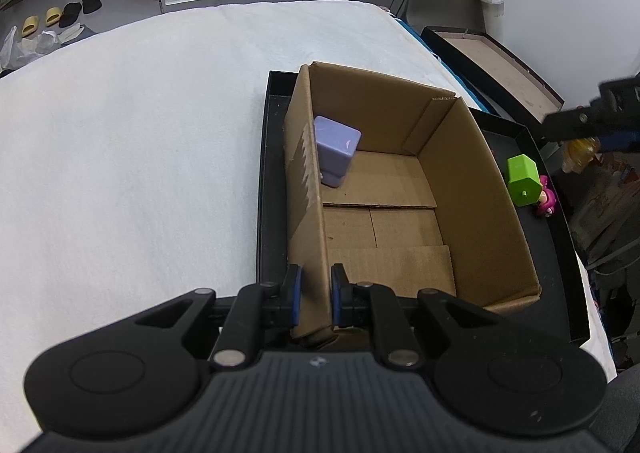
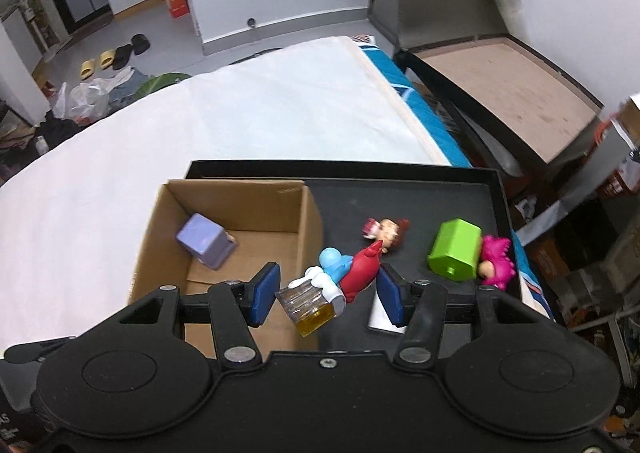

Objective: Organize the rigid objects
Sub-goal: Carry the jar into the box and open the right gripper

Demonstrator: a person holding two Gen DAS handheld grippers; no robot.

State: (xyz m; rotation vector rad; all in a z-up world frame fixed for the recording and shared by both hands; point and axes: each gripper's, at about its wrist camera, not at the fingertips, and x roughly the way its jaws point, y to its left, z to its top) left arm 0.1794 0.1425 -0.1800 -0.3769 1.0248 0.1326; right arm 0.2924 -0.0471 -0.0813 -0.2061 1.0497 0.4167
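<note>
A brown cardboard box (image 1: pixel 480 189) stands in a black tray (image 1: pixel 272 173) on a white surface. A purple block (image 1: pixel 336 149) leans in its far left corner, also seen in the right wrist view (image 2: pixel 204 239). My left gripper (image 1: pixel 316 293) is shut on the box's near left wall. My right gripper (image 2: pixel 326 293) is shut on a blue, white and red figure on a clear yellow base (image 2: pixel 332 285), above the box's right wall (image 2: pixel 310 221). A green block (image 2: pixel 454 249), a pink figure (image 2: pixel 496 259) and a red-haired figure (image 2: pixel 388 231) lie in the tray (image 2: pixel 440 197).
A white card (image 2: pixel 380 317) lies in the tray under my right finger. A second shallow tray (image 2: pixel 504 85) stands to the right beyond the white surface (image 2: pixel 240 113). Shoes and bags lie on the floor at the far left.
</note>
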